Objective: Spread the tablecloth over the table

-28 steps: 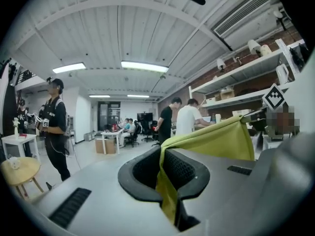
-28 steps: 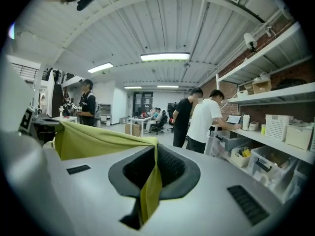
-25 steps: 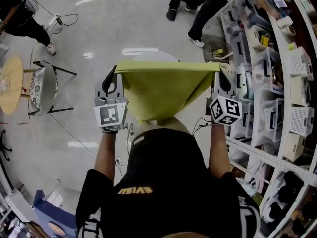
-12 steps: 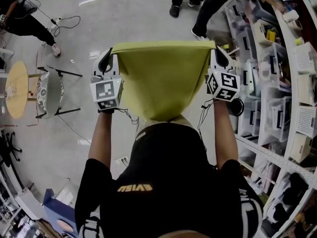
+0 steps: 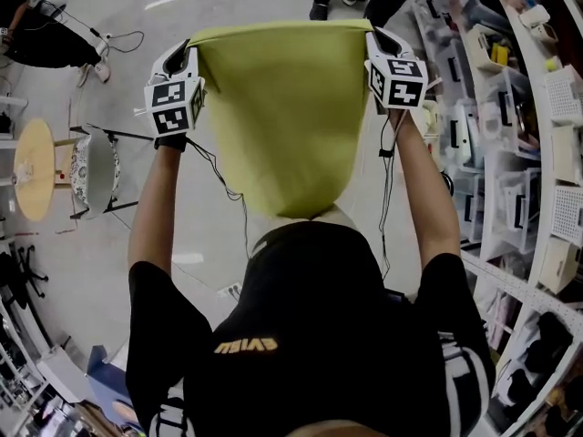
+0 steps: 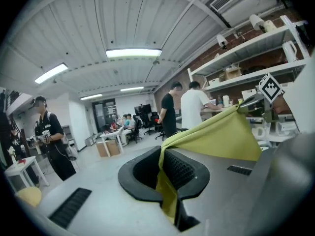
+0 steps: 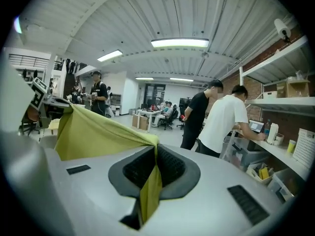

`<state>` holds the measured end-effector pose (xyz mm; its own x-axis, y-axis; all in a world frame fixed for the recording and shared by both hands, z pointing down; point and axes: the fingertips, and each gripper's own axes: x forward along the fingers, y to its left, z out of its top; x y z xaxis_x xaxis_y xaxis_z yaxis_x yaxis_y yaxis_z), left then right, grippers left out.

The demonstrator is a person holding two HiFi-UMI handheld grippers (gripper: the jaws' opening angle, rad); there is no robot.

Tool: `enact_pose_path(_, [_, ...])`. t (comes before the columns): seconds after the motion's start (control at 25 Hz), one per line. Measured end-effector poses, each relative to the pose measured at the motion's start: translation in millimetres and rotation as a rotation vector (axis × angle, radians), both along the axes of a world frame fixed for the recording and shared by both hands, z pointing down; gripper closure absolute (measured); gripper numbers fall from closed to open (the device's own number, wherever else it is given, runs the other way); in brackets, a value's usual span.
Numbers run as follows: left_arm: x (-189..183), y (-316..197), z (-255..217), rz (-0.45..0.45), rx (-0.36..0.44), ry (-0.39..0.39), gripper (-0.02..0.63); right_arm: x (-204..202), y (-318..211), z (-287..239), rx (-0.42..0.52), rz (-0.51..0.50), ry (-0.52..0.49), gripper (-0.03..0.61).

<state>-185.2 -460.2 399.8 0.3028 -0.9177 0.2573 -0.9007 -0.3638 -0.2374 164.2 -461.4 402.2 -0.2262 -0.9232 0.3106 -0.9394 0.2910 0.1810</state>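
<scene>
A yellow-green tablecloth [image 5: 278, 116] hangs in the air, stretched taut between my two grippers, arms held out in front. My left gripper [image 5: 185, 50] is shut on its left top corner; the cloth [image 6: 170, 191] is pinched between the jaws. At the other top corner my right gripper [image 5: 376, 36] is shut as well, with cloth [image 7: 150, 193] clamped between its pads. The cloth's lower end droops toward my chest. No table under the cloth is visible in any view.
A small round wooden table [image 5: 32, 167] and a chair [image 5: 91, 171] stand on the floor at the left. Shelves with plastic bins [image 5: 510, 153] run along the right. People [image 7: 216, 119] stand ahead by the shelves, and another person [image 6: 51, 136] to the left.
Both grippers have moved forward and further apart with the cloth, pulling its top edge wider and flatter. The arms are now stretched out more.
</scene>
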Motion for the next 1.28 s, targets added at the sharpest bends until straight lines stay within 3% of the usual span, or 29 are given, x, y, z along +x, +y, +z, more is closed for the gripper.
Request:
enact_pose_path(0.52, [-46.9, -78.6, -29.1, -0.089, 0.002, -0.266, 0.592, -49.2, -70.8, -34.9, 0.014, -0.107, 0.104, 0.563])
enact_pose_path(0.68, [-62.0, -89.2, -42.5, -0.116, 0.012, -0.29, 0.592, -65.8, -82.0, -45.6, 0.028, -0.125, 0.094, 0.563])
enact_pose_path(0.84, [-62.0, -89.9, -36.2, -0.109, 0.01, -0.256, 0.592, -67.1, -88.0, -39.7, 0.008, -0.119, 0.078, 0.563])
enact_pose_path(1.28, [-57.5, -74.0, 29.0, -0.097, -0.092, -0.258, 0.592, -63.2, -86.4, 19.4, -0.134, -0.106, 0.107, 0.563])
